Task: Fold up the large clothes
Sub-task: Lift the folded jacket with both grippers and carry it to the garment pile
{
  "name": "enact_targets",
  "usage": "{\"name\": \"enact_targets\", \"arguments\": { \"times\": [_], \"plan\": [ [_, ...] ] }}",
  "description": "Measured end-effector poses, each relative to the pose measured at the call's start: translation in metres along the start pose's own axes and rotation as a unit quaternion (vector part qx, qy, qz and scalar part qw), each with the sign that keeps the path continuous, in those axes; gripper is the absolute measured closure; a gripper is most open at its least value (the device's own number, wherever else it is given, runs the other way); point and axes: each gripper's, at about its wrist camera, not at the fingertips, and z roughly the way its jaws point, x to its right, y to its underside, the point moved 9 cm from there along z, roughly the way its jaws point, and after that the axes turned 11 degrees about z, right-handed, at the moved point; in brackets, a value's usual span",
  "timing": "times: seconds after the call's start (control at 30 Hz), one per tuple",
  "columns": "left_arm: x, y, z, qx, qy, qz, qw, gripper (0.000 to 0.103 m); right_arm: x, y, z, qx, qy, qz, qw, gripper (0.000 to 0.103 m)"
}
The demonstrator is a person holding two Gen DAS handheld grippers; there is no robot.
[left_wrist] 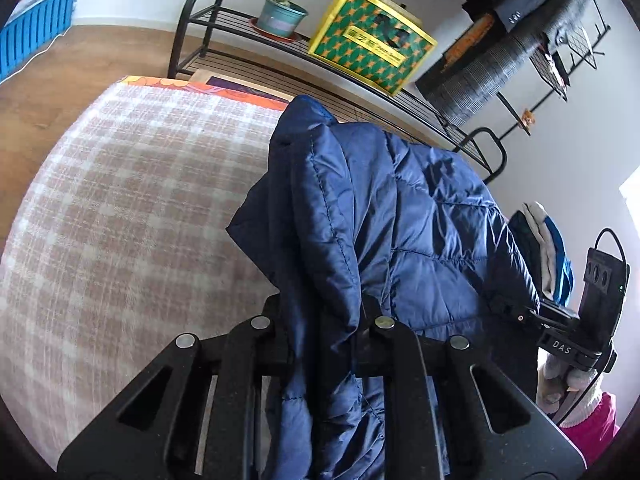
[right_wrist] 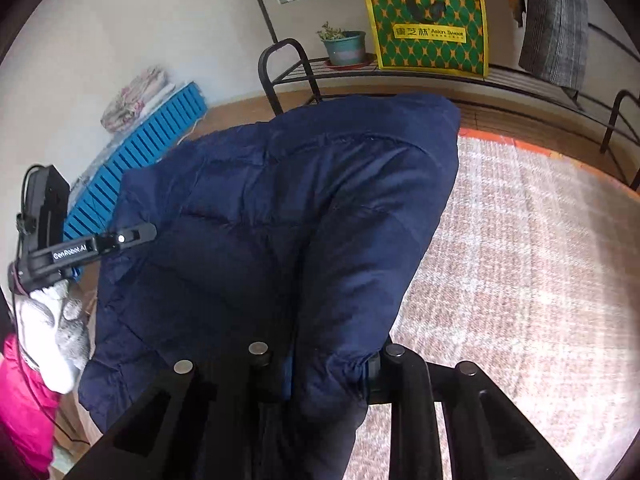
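Both grippers' fingers [left_wrist: 280,332] [right_wrist: 376,368] pinch a navy puffer jacket [left_wrist: 400,200] above the checked worktop [left_wrist: 140,200], bare at frame left.

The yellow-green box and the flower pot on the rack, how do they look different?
The yellow-green box is much bigger than the flower pot. The box is flat-sided, yellow-edged with a green and orange star pattern and printed words; the pot is round and plain teal. The pot holds a small plant and stands on a reddish saucer; the box shows no plant. Both stand side by side on the black metal rack by the wall.
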Motion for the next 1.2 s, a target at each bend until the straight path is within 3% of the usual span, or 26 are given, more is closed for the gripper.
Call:
{"name": "enact_targets", "arguments": {
  "times": [0.4, 0.77, 0.93, 1.2],
  "plan": [
    [0.113, 0.045, -0.046, -0.015, 0.015, 0.076, 0.9969, 0.09, 0.015, 0.044, -0.109, 0.038, 0.115, -0.086, 0.989, 0.084],
    [0.228, 0.053, -0.072, 0.002, 0.034, 0.146, 0.9886, 0.091, 0.053, 0.063, -0.211, 0.098, 0.154, -0.095, 0.978, 0.085],
    [0.288, 0.053, -0.067, 0.007, 0.052, 0.177, 0.9828, 0.091, 0.086, 0.07, -0.248, 0.117, 0.163, -0.085, 0.976, 0.085],
    [0.401, 0.044, -0.021, 0.006, 0.118, 0.191, 0.9744, 0.091, 0.171, 0.069, -0.307, 0.132, 0.198, -0.055, 0.97, 0.085]
  ]
}}
